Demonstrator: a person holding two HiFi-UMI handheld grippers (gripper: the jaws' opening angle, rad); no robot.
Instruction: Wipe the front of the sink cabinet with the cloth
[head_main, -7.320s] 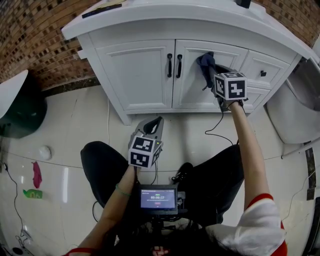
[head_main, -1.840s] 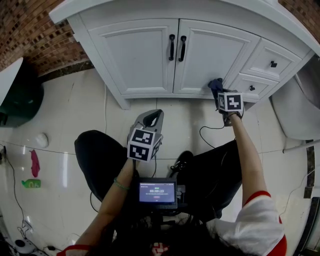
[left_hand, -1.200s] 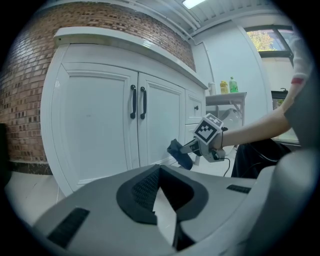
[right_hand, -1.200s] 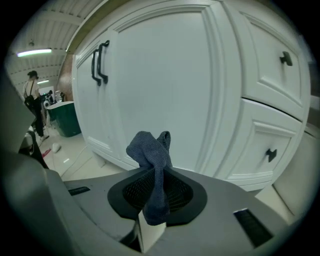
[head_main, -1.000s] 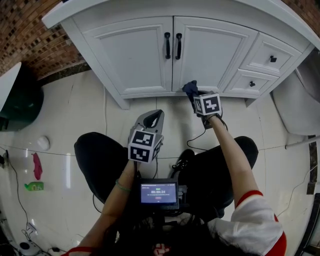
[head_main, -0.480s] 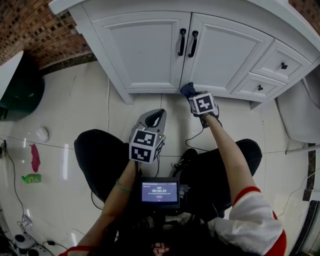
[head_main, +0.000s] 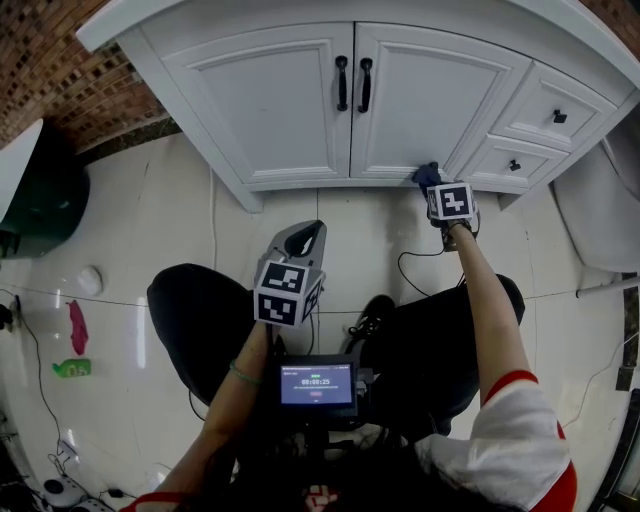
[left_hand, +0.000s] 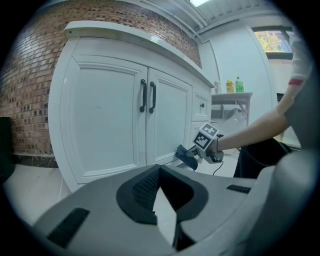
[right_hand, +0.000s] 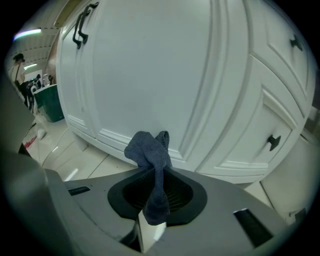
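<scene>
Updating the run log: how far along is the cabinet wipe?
Seemingly done: upper right door, where the cloth was earlier. In hand: right gripper holds it at that door's bottom rail. Probably left: left door, drawers. The left gripper idles, shut.

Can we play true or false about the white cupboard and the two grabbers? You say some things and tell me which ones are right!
1. The right gripper is pinching a dark blue cloth. True.
2. The cloth is up by the black handles. False: it is low down, at the bottom edge of the right door.
3. The left gripper holds a cloth too. False: there is nothing in its jaws, and it is away from the cabinet.
4. Both cabinet doors are closed. True.
</scene>
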